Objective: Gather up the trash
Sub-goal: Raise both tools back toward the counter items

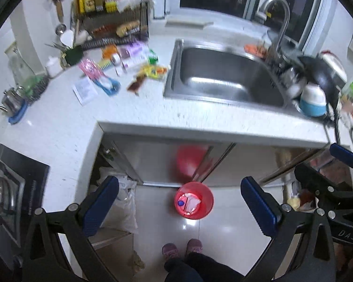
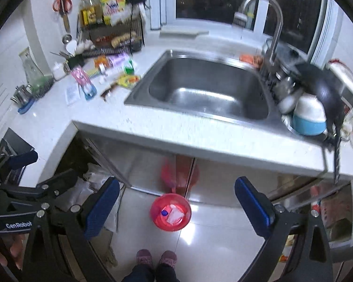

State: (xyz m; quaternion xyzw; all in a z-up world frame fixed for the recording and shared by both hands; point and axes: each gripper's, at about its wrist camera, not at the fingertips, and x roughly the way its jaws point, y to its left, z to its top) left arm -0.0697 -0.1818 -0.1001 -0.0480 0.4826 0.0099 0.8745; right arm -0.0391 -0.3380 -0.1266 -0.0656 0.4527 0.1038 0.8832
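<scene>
A red bin (image 1: 194,199) (image 2: 170,212) stands on the tiled floor below the counter, with white scraps and a blue cap inside. High above it, my left gripper (image 1: 180,203) is open with nothing between its blue pads (image 1: 101,205). My right gripper (image 2: 177,208) is open and empty too, its blue pads (image 2: 253,205) wide apart. Each gripper shows at the edge of the other's view. On the white counter (image 1: 138,108) left of the sink lie wrappers: a yellow packet (image 1: 154,70) (image 2: 127,80), a brown wrapper (image 1: 135,85) (image 2: 108,90), and a pink and blue packet (image 1: 98,76) (image 2: 83,82).
A steel sink (image 1: 223,75) (image 2: 207,89) with a tall tap is set in the counter. Washed bowls and a dark pan (image 2: 317,89) are stacked to its right. A rack (image 2: 113,35) of bottles stands at the back left, a stove (image 1: 9,195) at the left. A person's feet (image 1: 182,250) stand on the floor.
</scene>
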